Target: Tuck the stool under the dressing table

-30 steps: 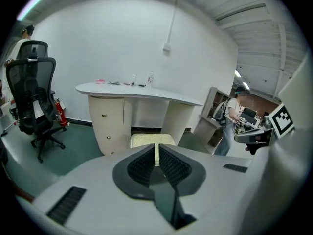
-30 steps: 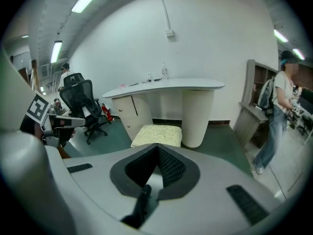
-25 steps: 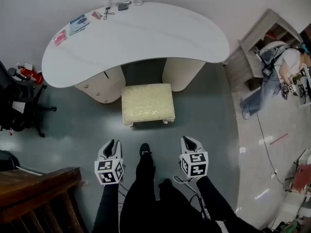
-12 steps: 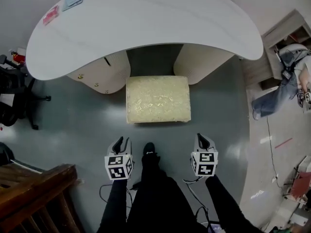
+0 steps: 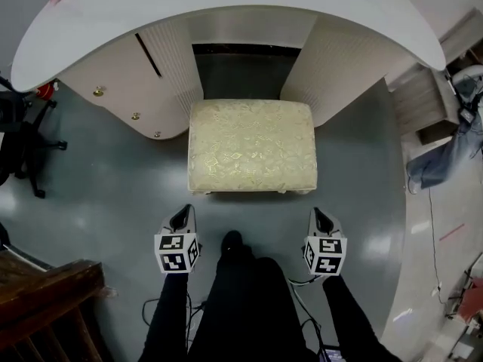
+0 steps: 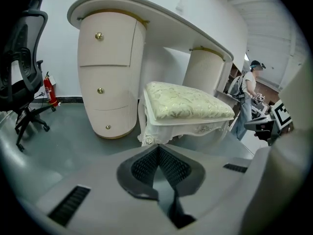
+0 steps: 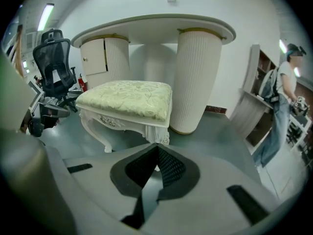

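The cream upholstered stool (image 5: pixel 250 145) stands on the grey floor, its far edge at the knee gap of the white dressing table (image 5: pixel 226 6). My left gripper (image 5: pixel 181 219) hovers just short of the stool's near left corner, my right gripper (image 5: pixel 320 219) just short of its near right corner; neither touches it. In the left gripper view the stool (image 6: pixel 186 102) sits ahead beside the drawer pedestal, and the left gripper (image 6: pixel 159 148) has just closed, jaws meeting on nothing. In the right gripper view the right gripper (image 7: pixel 157 147) is shut and empty, with the stool (image 7: pixel 127 99) ahead to the left.
A black office chair (image 5: pixel 19 142) stands at the left, with a red fire extinguisher (image 6: pixel 48 89) behind it. A wooden rail (image 5: pixel 45 292) is at lower left. A person (image 7: pixel 281 106) works at shelving on the right. My legs and shoe (image 5: pixel 232 241) are between the grippers.
The view has dropped and moved in: stool and table look larger and closer. Both grippers have sunk and stay just short of the stool's near edge.
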`<act>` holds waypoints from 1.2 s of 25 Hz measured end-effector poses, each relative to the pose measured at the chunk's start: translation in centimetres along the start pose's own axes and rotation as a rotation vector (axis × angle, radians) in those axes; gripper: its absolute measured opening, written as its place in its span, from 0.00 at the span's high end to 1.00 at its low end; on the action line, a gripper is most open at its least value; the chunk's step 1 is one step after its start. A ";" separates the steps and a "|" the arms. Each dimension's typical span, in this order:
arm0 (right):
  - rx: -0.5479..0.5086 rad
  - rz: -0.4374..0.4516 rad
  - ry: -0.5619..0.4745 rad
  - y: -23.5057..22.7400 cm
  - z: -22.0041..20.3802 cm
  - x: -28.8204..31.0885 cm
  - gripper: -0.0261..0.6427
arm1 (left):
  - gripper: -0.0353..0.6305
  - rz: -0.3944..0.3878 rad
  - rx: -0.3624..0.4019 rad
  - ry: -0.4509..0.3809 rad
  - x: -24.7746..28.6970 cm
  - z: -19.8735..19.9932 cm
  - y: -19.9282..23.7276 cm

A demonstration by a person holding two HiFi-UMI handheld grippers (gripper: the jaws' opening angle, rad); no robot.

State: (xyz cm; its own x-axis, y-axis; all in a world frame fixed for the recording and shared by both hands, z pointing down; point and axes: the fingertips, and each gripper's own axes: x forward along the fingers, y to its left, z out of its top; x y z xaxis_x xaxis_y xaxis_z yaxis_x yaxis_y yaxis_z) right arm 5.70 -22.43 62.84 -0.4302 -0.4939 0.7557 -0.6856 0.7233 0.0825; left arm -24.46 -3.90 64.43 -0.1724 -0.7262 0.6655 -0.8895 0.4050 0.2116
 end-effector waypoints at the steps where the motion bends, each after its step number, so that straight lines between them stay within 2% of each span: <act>1: -0.004 0.001 -0.012 0.1 -0.4 0.8 0.96 | 0.94 -0.006 0.005 -0.010 0.8 -0.4 0.1; 10: -0.019 0.000 -0.071 1.2 -3.4 6.7 0.96 | 0.94 -0.004 0.005 -0.066 5.5 -4.1 1.5; 17: -0.053 -0.003 -0.159 1.0 -3.2 9.3 0.96 | 0.94 -0.015 0.068 -0.148 6.9 -4.4 1.4; 25: -0.039 -0.012 -0.215 1.4 -3.3 10.1 0.96 | 0.94 -0.033 0.040 -0.213 7.1 -4.5 1.4; 30: 0.004 -0.034 -0.240 1.7 -3.2 10.8 0.96 | 0.94 -0.026 0.054 -0.247 7.4 -4.4 1.7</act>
State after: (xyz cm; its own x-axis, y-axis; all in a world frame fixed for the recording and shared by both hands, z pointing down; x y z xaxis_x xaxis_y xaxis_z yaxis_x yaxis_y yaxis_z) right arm 1.77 -25.04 73.25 -0.5333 -0.6188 0.5768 -0.7043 0.7025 0.1024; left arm -25.36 -6.18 72.89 -0.2418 -0.8522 0.4641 -0.9149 0.3595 0.1835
